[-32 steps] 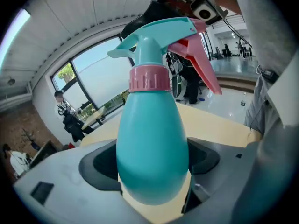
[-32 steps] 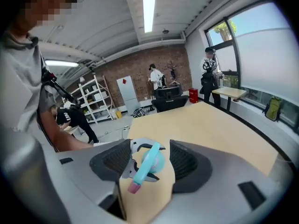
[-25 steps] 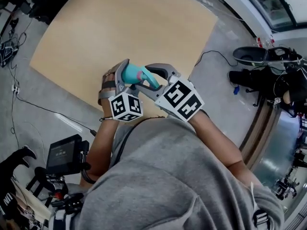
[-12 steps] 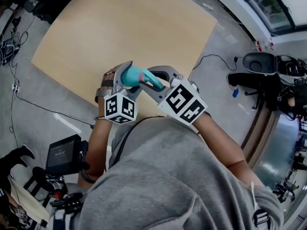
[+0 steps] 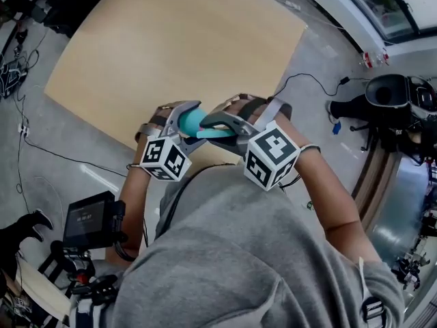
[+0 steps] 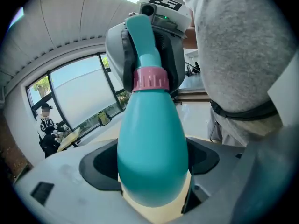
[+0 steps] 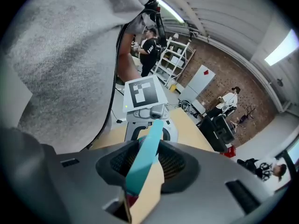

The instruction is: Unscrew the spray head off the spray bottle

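Gripping spray bottle (image 6: 152, 139) above bench (image 5: 171, 39) near edge: left hand-held gripper (image 6: 152, 169) clamps body, right hand-held gripper (image 7: 145, 164) pinches spray head (image 7: 148, 148) (unscrewing likely under way). Next: twist head at pink collar (image 6: 150, 80), body steady.

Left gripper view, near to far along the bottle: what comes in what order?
Teal bottle body → pink collar → spray head, clamped in the right gripper.

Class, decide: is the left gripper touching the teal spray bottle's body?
Touching. The left gripper view shows the spray bottle wedged between the pads of the left gripper, which press on both its sides.
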Demonstrator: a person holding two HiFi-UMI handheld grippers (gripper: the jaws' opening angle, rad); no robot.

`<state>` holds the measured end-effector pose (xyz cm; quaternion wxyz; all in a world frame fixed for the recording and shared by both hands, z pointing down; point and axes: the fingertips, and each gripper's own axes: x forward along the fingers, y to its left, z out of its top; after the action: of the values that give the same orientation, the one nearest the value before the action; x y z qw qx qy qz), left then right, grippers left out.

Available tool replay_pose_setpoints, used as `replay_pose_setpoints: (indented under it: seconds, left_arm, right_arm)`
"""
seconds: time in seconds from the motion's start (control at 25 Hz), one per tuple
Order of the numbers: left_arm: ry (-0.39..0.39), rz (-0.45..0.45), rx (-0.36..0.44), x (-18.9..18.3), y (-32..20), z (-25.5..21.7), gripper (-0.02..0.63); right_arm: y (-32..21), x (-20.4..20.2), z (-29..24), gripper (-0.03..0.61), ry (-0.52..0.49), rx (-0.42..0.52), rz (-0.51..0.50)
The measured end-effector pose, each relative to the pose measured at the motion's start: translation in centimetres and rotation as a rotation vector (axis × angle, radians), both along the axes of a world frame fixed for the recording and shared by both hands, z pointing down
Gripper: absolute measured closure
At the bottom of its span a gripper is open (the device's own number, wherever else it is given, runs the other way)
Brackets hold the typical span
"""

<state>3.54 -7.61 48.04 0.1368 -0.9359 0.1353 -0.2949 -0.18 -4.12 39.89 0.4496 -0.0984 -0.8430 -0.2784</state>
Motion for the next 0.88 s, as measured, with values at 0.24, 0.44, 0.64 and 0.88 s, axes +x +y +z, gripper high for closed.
replay_pose_setpoints:
  seconds: [0.24,0.44,0.64,0.88]
  left_arm:
    - [0.004,-0.021,-0.002,-0.1,-0.1,0.3,0.218]
    - [0.081,-0.128,-0.021,-0.3,-2.1,-1.1,0.218]
    - [0.111,-0.318,-0.047,-1.5,-4.9,-1.8,0.218]
    - [0.109,-0.382,-0.069,-0.8,-5.2,-2.3,0.216]
  right_arm:
    - [-0.1,-0.1,0.2,0.443,-0.011,-0.016,0.046]
    - [-1.5,-0.5,-0.9,0.388,-0.098,-0.086,0.157]
    - [-4.6,-1.4,-3.2,0.316,-0.327,-0.093,0.440]
    - [-7.2,-0.9,-4.0,0.318,-0.405,-0.043,0.661]
